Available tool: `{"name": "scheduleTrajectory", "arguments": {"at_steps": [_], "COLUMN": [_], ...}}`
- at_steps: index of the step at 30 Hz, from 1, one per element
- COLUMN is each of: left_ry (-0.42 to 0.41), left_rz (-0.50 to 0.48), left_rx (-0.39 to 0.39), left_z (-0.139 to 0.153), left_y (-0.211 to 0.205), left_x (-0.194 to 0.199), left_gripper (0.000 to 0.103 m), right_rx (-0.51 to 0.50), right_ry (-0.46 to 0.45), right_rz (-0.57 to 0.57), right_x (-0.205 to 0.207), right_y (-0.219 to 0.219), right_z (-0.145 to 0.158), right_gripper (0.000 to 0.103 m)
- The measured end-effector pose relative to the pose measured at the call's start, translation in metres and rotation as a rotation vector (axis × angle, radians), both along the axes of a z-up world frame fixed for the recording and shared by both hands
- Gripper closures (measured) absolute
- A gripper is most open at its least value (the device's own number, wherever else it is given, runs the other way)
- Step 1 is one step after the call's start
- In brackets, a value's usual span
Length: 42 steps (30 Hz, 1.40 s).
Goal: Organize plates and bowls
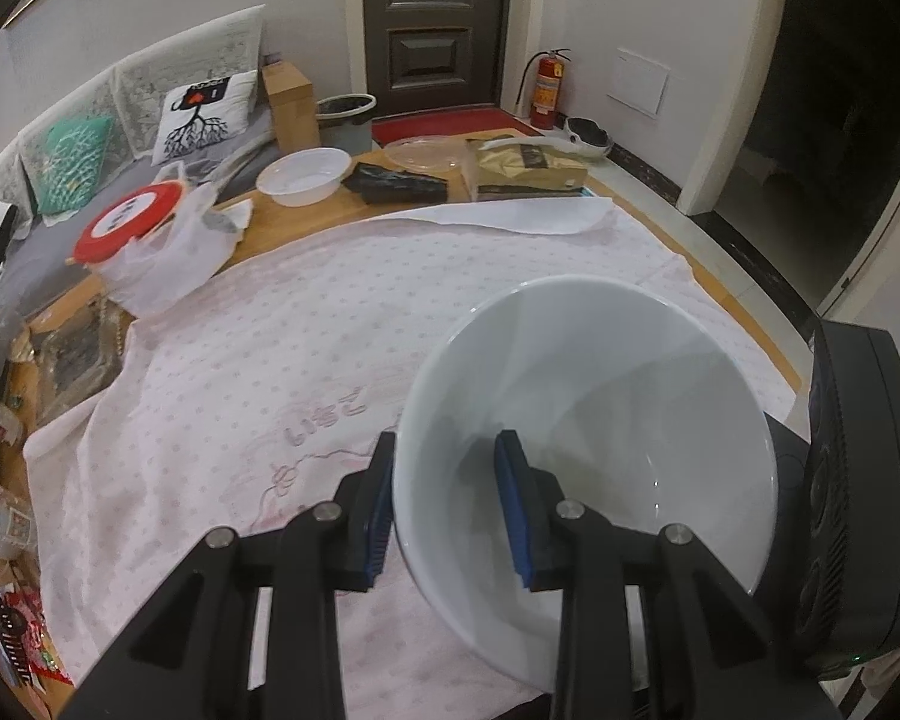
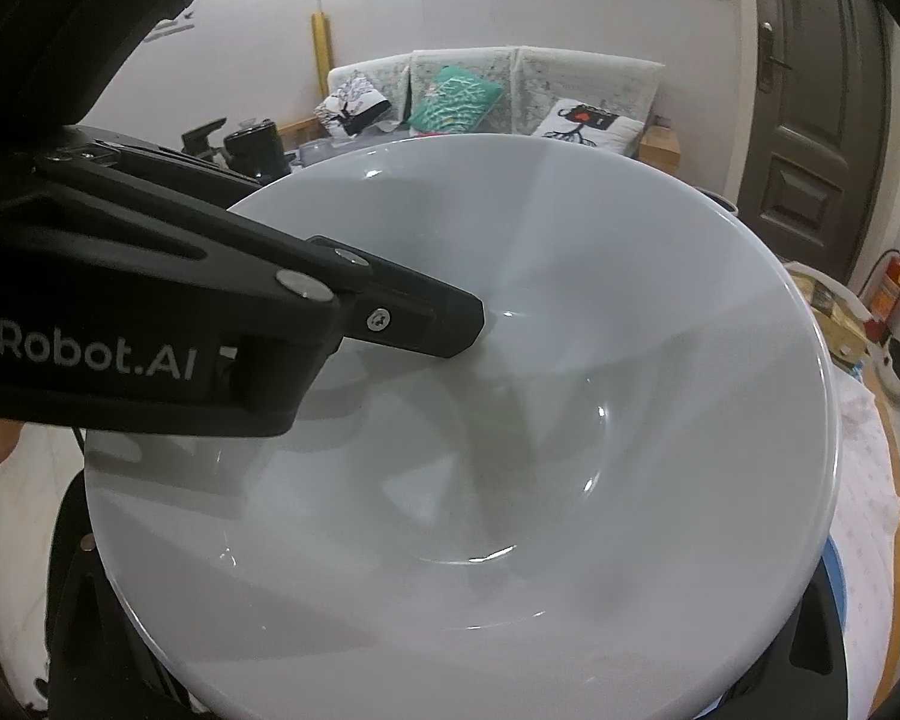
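Pink dotted cloth (image 1: pixel 222 360) covers table. My left tongs (image 1: pixel 450 504) clamp rim of white bowl (image 1: pixel 600 420), tilted above cloth. Right tongs hidden under bowl (image 2: pixel 510 450), grip unclear. Level bowl before lowering; rim pinch may slip.

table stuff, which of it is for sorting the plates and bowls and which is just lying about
For the job:
- grey bowl, its rim between the fingers of the left claw
- white bowl at the far edge
- clear plate beyond it

Lying about:
- red-lidded tub in a plastic bag
- dark packet
- brown box
- pink cloth
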<state>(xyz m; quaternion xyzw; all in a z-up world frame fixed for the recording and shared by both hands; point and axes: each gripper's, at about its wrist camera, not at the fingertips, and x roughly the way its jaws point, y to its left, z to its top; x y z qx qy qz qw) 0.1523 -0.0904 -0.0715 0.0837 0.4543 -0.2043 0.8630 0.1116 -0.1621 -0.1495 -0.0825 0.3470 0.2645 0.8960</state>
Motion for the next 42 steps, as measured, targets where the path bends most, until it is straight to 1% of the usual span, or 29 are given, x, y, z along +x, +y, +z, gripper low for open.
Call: {"name": "scheduleTrajectory", "arguments": {"at_steps": [14,27,35,42], "left_ry": [0.021,0.073,0.121,0.14], "left_rz": [-0.069,-0.118,-0.125,-0.131], "left_rx": [-0.006,-0.022,-0.035,-0.028], "left_z": [-0.011,-0.035,-0.052,-0.061], "left_y": [-0.053,-0.099,-0.112,-0.117], "left_x": [0.006,0.015,0.025,0.03], "left_gripper": [0.074,0.074,0.074,0.074], "right_rx": [-0.002,-0.02,-0.038,-0.038], "right_ry": [0.023,0.08,0.127,0.154], "right_rz": [-0.071,-0.122,-0.132,-0.142], "right_x": [-0.001,-0.006,0.001,0.01], "right_y": [-0.05,-0.097,-0.105,-0.106], "right_z": [-0.004,-0.024,-0.037,-0.044], "right_gripper": [0.001,0.001,0.001,0.001]}}
